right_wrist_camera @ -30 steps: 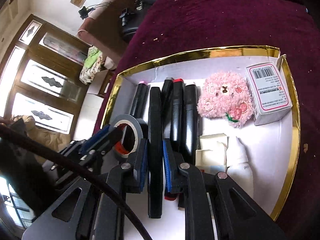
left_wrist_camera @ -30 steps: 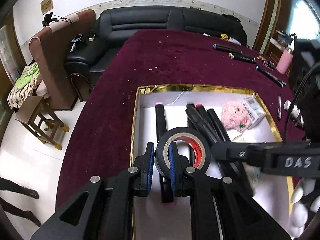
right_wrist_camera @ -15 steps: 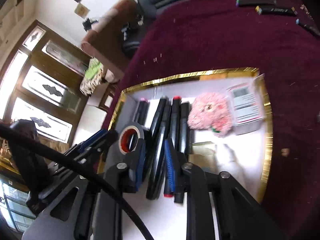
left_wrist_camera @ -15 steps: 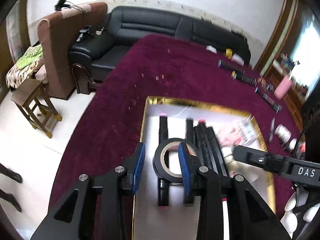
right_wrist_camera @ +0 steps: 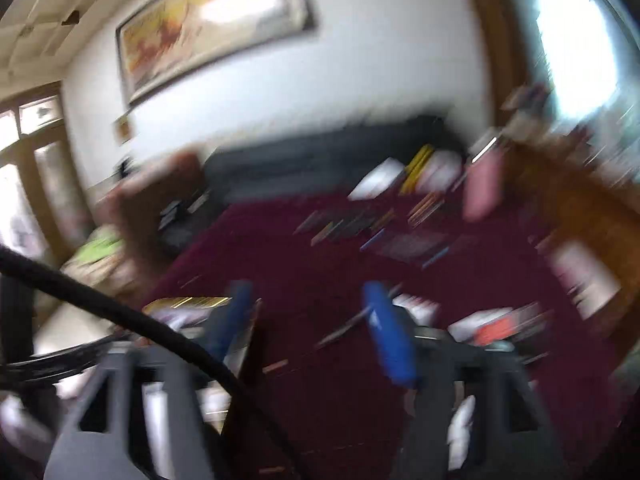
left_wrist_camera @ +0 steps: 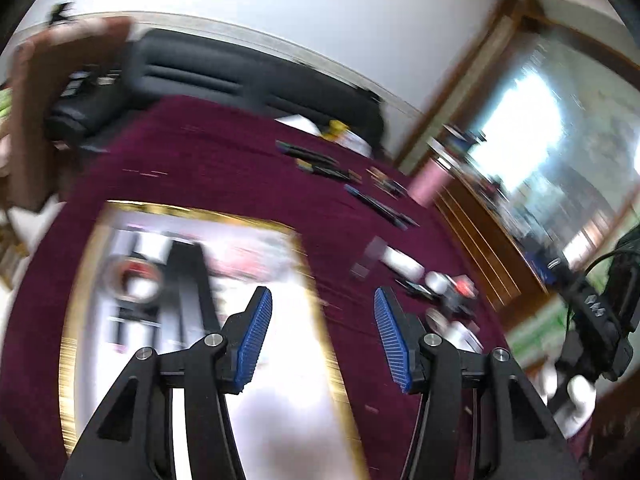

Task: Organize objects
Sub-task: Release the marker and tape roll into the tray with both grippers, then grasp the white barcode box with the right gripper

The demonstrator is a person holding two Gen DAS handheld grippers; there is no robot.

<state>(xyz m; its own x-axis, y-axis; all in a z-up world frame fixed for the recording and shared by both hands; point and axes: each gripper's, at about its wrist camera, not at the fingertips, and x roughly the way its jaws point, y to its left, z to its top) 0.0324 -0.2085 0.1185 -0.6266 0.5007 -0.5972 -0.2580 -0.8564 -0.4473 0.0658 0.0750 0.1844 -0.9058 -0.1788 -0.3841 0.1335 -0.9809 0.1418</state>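
Note:
Both views are blurred by motion. In the left wrist view my left gripper (left_wrist_camera: 322, 338) is open and empty above the right rim of the gold-edged white box (left_wrist_camera: 316, 312). The black tape roll (left_wrist_camera: 134, 280) and black markers (left_wrist_camera: 192, 280) lie inside the box. Loose markers (left_wrist_camera: 320, 160) lie on the maroon cloth at the far right. In the right wrist view my right gripper (right_wrist_camera: 308, 332) is open and empty, raised over the cloth. The box corner (right_wrist_camera: 184, 303) shows at its lower left.
Small bottles and bits (left_wrist_camera: 440, 284) lie on the maroon cloth (left_wrist_camera: 224, 160) right of the box. A pink cup (left_wrist_camera: 428, 184) stands at the far edge. A black sofa (left_wrist_camera: 224, 76) is behind the table. A wooden cabinet (right_wrist_camera: 580, 216) stands to the right.
My left gripper let go of the tape roll, opened wide and swung right. My right gripper released the black marker, opened, lifted and turned towards the loose items.

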